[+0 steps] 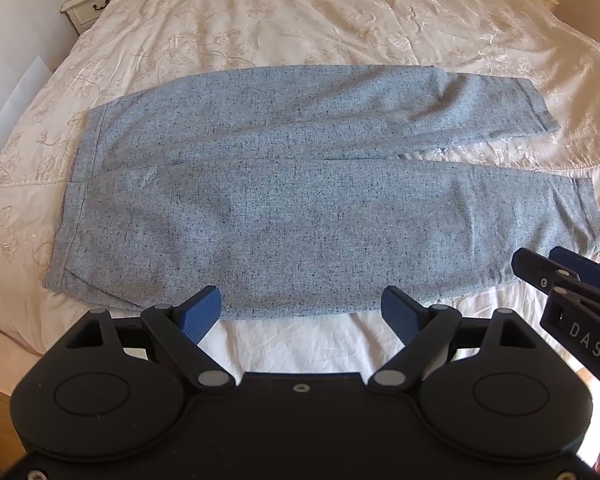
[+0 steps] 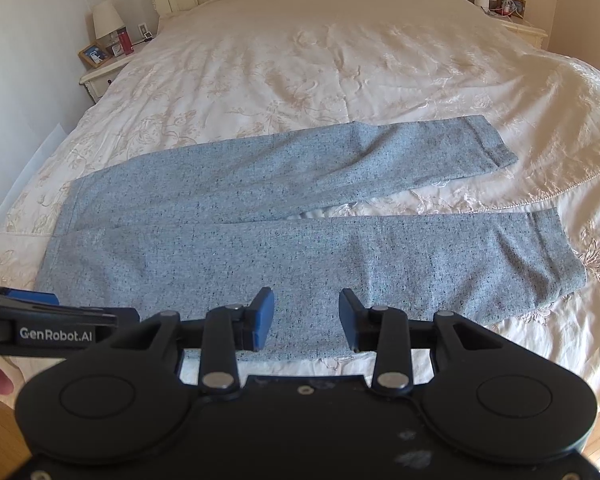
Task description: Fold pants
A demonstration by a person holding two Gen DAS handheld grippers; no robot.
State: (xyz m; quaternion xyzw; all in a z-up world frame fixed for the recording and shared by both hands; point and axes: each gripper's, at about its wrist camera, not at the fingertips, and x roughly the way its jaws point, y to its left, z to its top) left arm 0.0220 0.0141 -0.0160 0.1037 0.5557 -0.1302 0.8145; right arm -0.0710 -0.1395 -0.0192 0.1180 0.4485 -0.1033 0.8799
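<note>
Pants spread flat, first fold not yet begun

Pants (image 1: pixel 300 184) lie flat across the near part of the bed (image 1: pixel 300 20), waistband to the left and both legs running right, the far leg angled slightly away from the near one. Left gripper (image 1: pixel 300 312) hovers at the near edge of the cloth around the seat, jaws spread wide and holding nothing. Right gripper (image 2: pixel 306 320) hovers further right over the near leg, jaws parted less widely, also empty. Judging by this, the opening step is in hand: the next move calls for both to pinch the near edge and carry that leg over onto the far one
</note>
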